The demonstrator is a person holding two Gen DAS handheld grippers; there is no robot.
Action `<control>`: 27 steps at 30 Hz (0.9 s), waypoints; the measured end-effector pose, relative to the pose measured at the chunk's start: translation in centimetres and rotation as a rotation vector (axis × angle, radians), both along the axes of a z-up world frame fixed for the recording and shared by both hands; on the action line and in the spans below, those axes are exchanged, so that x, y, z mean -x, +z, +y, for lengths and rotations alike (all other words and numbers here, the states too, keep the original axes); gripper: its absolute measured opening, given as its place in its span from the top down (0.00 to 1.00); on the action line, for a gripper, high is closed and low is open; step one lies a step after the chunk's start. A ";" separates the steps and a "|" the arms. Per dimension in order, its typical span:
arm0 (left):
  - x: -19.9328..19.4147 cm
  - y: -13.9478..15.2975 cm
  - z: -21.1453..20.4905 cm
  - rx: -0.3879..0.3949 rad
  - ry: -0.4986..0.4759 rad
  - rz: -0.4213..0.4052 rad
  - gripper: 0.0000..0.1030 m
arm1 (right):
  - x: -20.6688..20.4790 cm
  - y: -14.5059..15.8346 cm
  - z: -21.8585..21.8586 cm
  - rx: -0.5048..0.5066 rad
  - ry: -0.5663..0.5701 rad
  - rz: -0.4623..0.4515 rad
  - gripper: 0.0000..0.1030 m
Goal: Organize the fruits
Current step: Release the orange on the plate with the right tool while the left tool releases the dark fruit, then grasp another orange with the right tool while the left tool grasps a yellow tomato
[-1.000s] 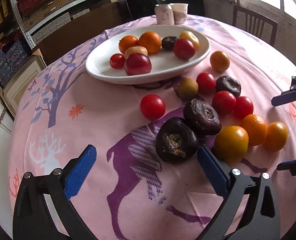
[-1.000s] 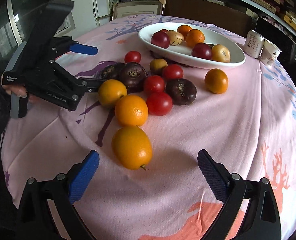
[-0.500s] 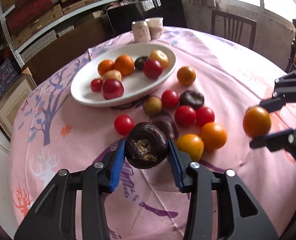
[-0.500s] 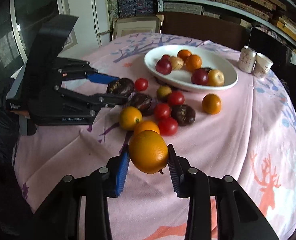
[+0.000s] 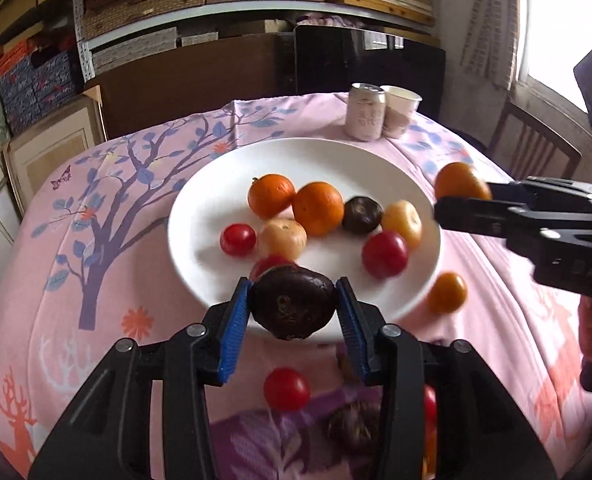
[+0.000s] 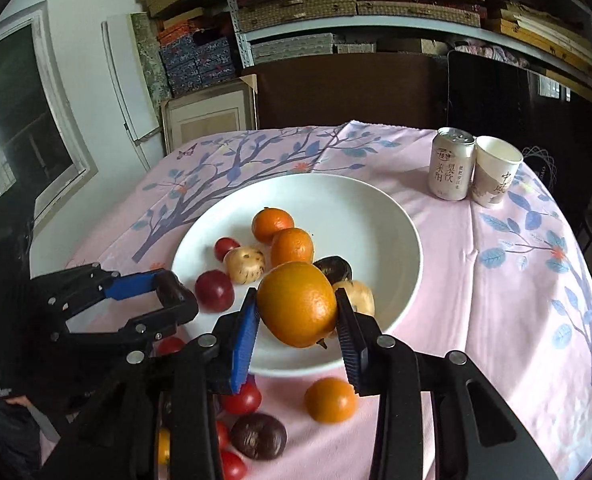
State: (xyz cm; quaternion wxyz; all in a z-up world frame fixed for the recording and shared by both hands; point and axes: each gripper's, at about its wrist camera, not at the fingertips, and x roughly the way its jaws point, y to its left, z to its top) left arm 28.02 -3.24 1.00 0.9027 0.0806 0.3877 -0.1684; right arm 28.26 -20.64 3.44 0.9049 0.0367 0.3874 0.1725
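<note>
My left gripper (image 5: 293, 307) is shut on a dark purple fruit (image 5: 292, 306), held above the near rim of the white plate (image 5: 216, 196). My right gripper (image 6: 298, 312) is shut on an orange (image 6: 298, 309), also held over the plate's (image 6: 368, 216) near side. The plate holds several fruits: oranges (image 5: 318, 208), red tomatoes (image 5: 385, 254), a dark fruit (image 5: 362, 214) and pale yellow ones (image 5: 282, 238). The right gripper with its orange (image 5: 460, 182) shows at the right of the left wrist view. The left gripper (image 6: 172, 294) shows at the left of the right wrist view.
Loose fruits lie on the pink tablecloth in front of the plate: a tomato (image 5: 286, 389), an orange (image 6: 330, 399), a dark fruit (image 6: 258, 436). A drink can (image 6: 452, 168) and paper cup (image 6: 494, 176) stand at the far right. A chair (image 5: 536, 152) stands beyond the table edge.
Both grippers closed on fruits lying on the cloth, the left on the dark fruit, the right on the orange, then lifted them and carried them toward the plate.
</note>
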 end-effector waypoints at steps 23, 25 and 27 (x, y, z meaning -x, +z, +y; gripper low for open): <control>8.5 -1.0 0.4 -0.073 -0.112 0.021 0.04 | 4.9 -3.5 -1.5 0.218 0.047 -0.029 0.03; 10.3 -1.4 0.1 -0.108 -0.147 0.008 0.04 | 4.2 -4.9 -1.7 0.247 0.028 0.001 0.03; 11.6 -1.6 -0.3 -0.128 -0.183 -0.002 0.04 | 3.1 -6.1 -1.9 0.212 0.032 0.053 0.03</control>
